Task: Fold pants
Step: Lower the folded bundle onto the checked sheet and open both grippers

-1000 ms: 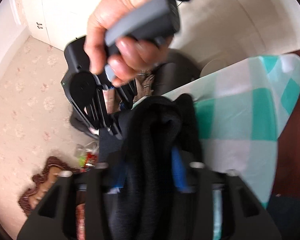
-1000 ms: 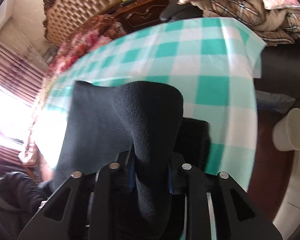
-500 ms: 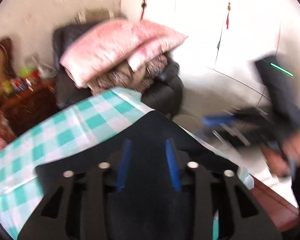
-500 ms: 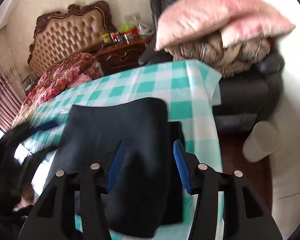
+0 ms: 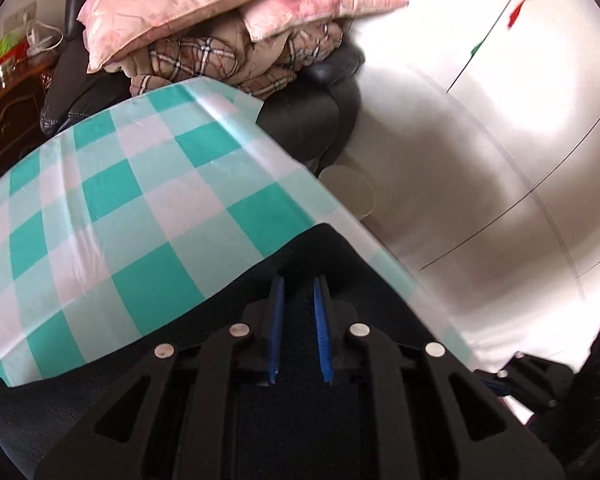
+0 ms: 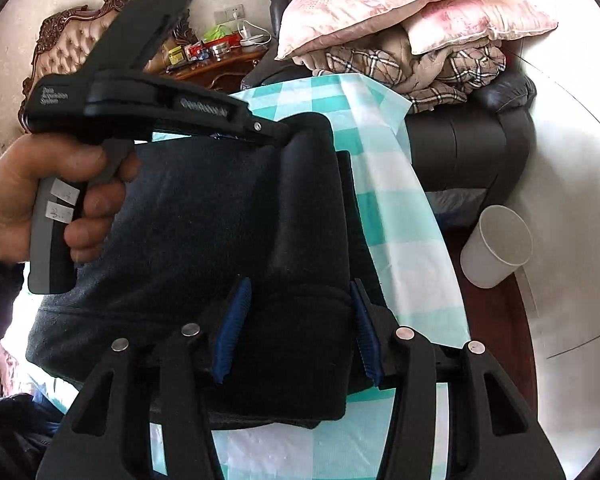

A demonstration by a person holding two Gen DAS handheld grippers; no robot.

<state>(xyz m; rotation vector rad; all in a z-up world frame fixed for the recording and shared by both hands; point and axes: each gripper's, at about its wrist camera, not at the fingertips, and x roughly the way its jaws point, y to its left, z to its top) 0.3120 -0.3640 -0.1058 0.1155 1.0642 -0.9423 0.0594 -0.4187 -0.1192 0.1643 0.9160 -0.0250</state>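
Right wrist: jaws wide over pants (image 6: 204, 216), seemingly untouching.

Both wrist views close above pants (image 5: 308, 248), facing pillows (image 6: 400, 4), probably sharing tablecloth (image 5: 140, 184)

- My right gripper (image 6: 300, 328) has let go; its jaws now straddle the folded pants (image 6: 204, 216).
- My left gripper (image 5: 298, 320), clamped before, shows a narrow gap above the pants (image 5: 320, 248).
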